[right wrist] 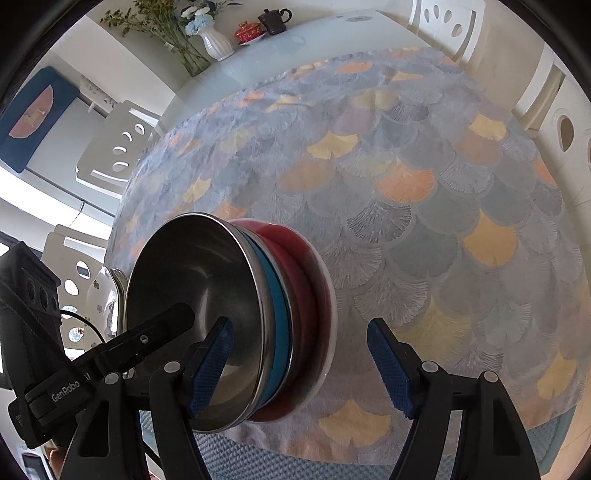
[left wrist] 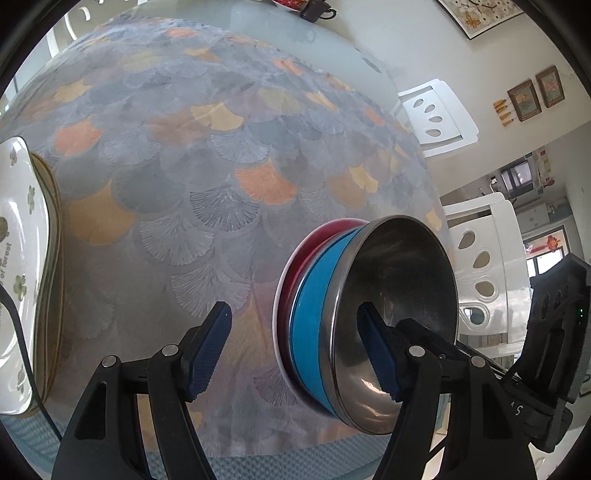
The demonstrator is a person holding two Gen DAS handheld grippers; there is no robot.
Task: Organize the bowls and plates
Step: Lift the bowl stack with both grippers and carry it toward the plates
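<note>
I have both grippers at one stack of bowls, coming in from opposite sides. My left gripper (left wrist: 295,349) has its jaws spread wide: the right finger sits inside the steel bowl (left wrist: 402,314), the left finger hangs in the air over the cloth (left wrist: 221,166), so nothing is clamped. My right gripper (right wrist: 301,363) mirrors it, jaws also wide apart, left finger inside the steel bowl (right wrist: 192,295), right finger out over the cloth (right wrist: 424,203). Whether either inner pad touches the metal I cannot tell.

The stack appears tipped on its side in both wrist views — the steel bowl on the near end, then a blue bowl (left wrist: 314,317), then a red bowl (left wrist: 325,232) with a white-edged dish behind it. Whether it rests on the table or is lifted I cannot tell.

Only the left view shows the white plate (left wrist: 22,258) with green leaf print at the far left edge, lying on a brown-rimmed piece, a black cable across it. Only the right view shows the white vase (right wrist: 216,40) of flowers, a red lidded cup (right wrist: 248,32) and a glass item behind the steel bowl. The dark teacup (right wrist: 274,19) shows in both.

The cloth carries grey, orange and yellow fan leaves over a pale table, with white chairs (left wrist: 436,114) around it and framed pictures (left wrist: 535,94) on the wall.
</note>
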